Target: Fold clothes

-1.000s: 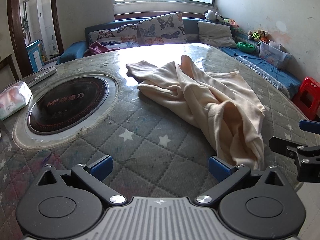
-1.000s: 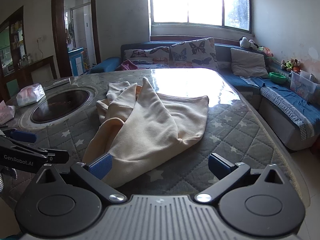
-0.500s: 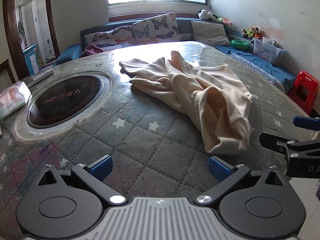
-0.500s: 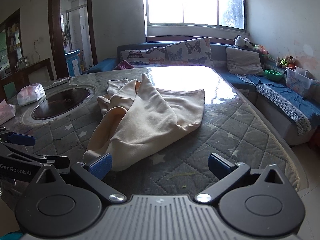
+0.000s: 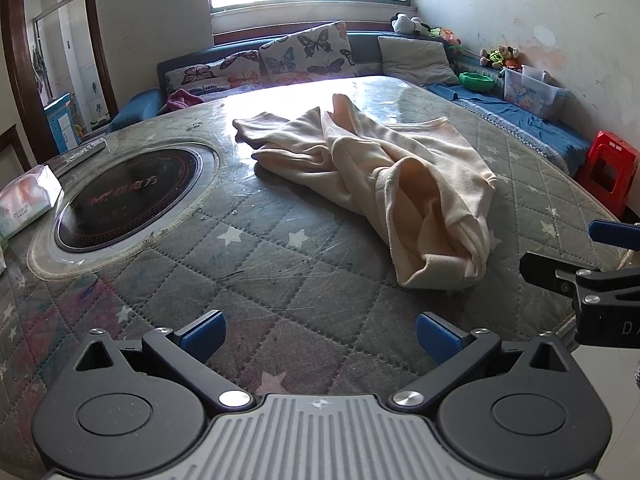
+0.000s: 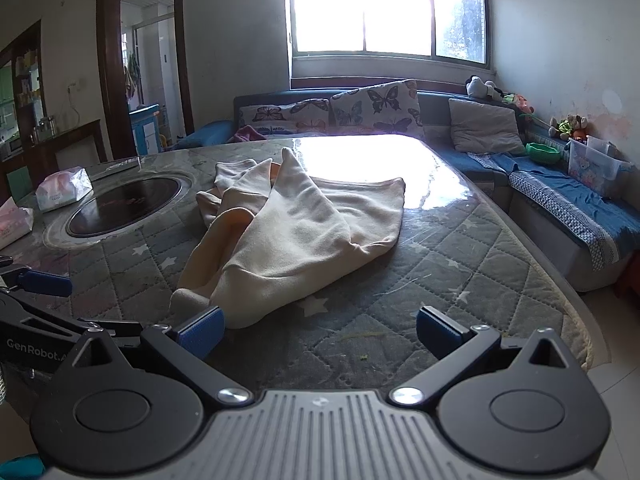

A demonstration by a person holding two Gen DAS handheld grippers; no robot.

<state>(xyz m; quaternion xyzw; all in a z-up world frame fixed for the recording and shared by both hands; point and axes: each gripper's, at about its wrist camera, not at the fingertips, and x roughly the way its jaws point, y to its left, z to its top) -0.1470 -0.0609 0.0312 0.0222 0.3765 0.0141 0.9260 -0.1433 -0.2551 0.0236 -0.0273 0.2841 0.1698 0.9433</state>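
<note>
Folding looks unfinished to me — cream fleece garment (image 5: pixel 384 168) lies rumpled at one o'clock; both my tools, left tool (image 5: pixel 318 330) and right tool (image 6: pixel 318 330), gape empty.

low wrist views, both facing garment (image 5: pixel 384 184)

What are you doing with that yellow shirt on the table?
A person holds two grippers over the quilted table. The cream garment lies crumpled there, not folded yet. The left gripper and right gripper are both open, holding nothing, near its closest end.
</note>
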